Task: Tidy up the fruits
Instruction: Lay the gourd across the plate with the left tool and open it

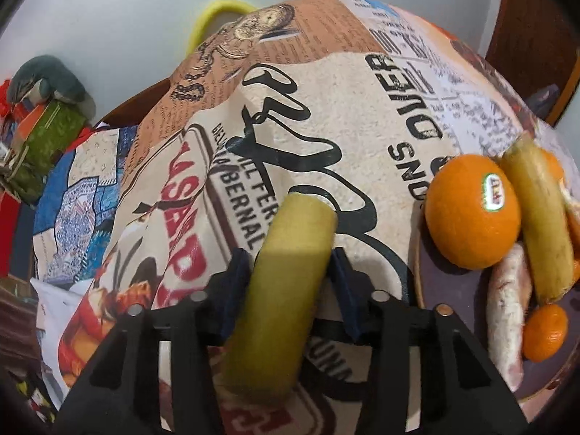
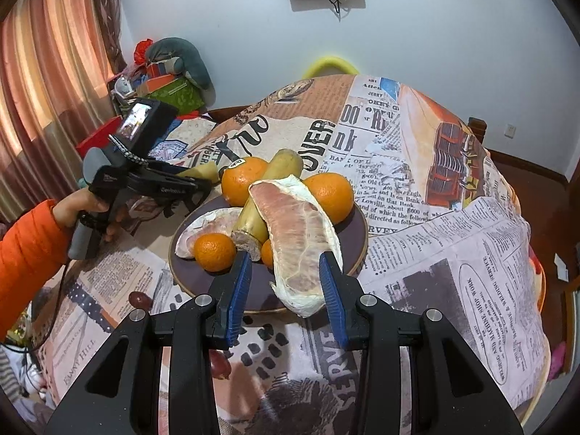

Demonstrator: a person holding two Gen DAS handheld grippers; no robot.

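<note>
My left gripper [image 1: 290, 272] is shut on a yellow-green sugarcane piece [image 1: 286, 290], held above the tablecloth left of the dark plate [image 1: 446, 290]. The plate [image 2: 348, 253] holds a stickered orange [image 1: 471, 210], a second cane piece [image 1: 536, 224], a pomelo segment [image 1: 505, 308] and a small mandarin [image 1: 543, 331]. In the right wrist view the left gripper [image 2: 203, 181] hovers by the plate's left rim. My right gripper [image 2: 286, 290] is open, its jaws on either side of the near end of a large pomelo segment [image 2: 297, 239] lying on the plate, beside oranges [image 2: 243, 185] [image 2: 331, 195] and a mandarin [image 2: 214, 252].
A round table with a newspaper-print cloth [image 2: 453, 253] holds everything. Two dark grapes [image 2: 139, 299] [image 2: 219, 366] lie on the cloth near the plate. A yellow chair back [image 2: 328, 65] stands behind the table. Boxes and a plush toy [image 2: 174, 72] are piled at the back left.
</note>
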